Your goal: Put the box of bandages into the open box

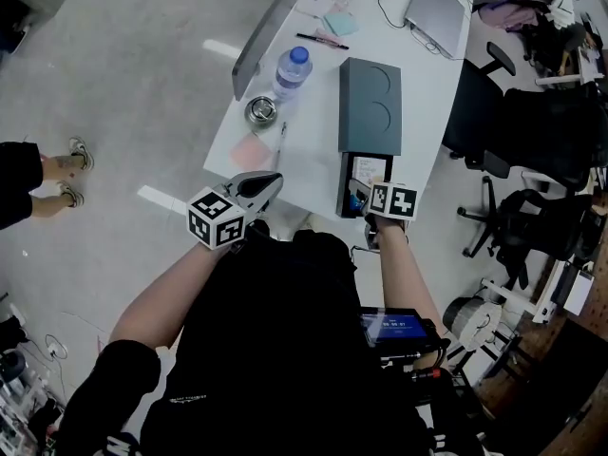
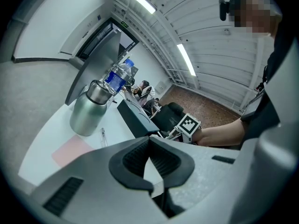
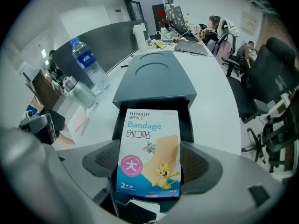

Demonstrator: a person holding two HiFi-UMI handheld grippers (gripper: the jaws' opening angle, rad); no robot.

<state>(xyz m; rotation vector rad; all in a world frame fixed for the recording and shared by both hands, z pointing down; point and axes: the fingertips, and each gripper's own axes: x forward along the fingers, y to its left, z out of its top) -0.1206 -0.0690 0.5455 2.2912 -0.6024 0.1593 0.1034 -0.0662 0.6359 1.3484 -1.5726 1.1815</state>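
Note:
The bandage box [image 3: 149, 153], white and blue with cartoon print, is clamped between my right gripper's [image 3: 150, 174] pads. It hangs just over the pulled-out tray [image 3: 184, 118] of the dark teal open box [image 3: 159, 85]. In the head view that box [image 1: 370, 103] lies on the white table [image 1: 313, 160], its open end at the near edge, with the right gripper [image 1: 365, 199] above it. My left gripper [image 1: 272, 186] hovers over the table's near left corner, jaws shut with nothing in them [image 2: 149, 162].
A water bottle [image 1: 293, 67], a steel cup [image 1: 261, 110], a pink note [image 1: 250, 150] and a pen [image 1: 283, 133] lie left of the box. A laptop [image 1: 437, 12] sits far back. Office chairs [image 1: 532, 131] stand right of the table. A person's feet [image 1: 71, 171] show far left.

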